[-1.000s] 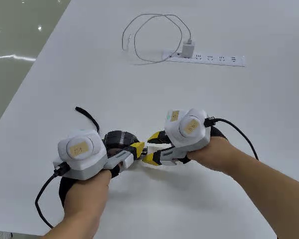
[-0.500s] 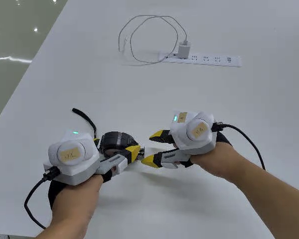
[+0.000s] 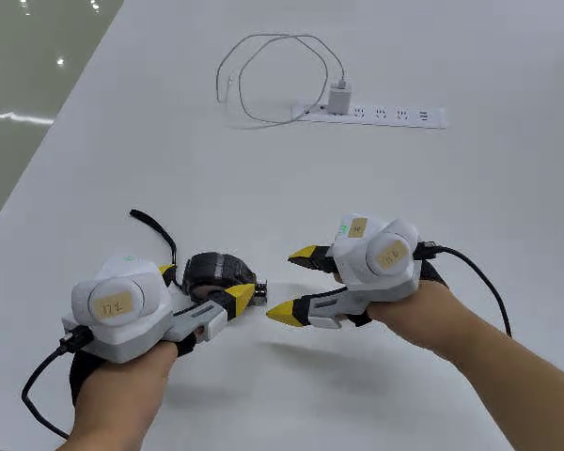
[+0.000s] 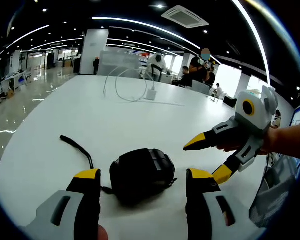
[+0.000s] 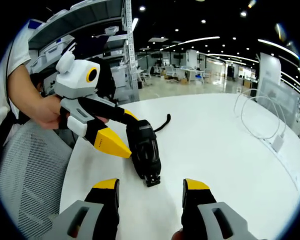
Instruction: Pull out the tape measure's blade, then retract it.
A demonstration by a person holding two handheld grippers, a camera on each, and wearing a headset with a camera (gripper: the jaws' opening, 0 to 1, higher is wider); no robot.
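On the white table (image 3: 432,207), the black round tape measure (image 3: 210,272) lies between the jaws of the left gripper (image 4: 144,176), the right gripper (image 3: 291,284) near its right, a white power strip (image 3: 385,115) with looped cable (image 3: 263,70) well behind.

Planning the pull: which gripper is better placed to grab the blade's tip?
Right. The right gripper, open, faces the tape measure at its hooked end; the left gripper straddles its case.

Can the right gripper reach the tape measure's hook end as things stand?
Probably yes: the right gripper has open jaws facing the hook end of the tape measure, bare table between; the left gripper flanks its sides.
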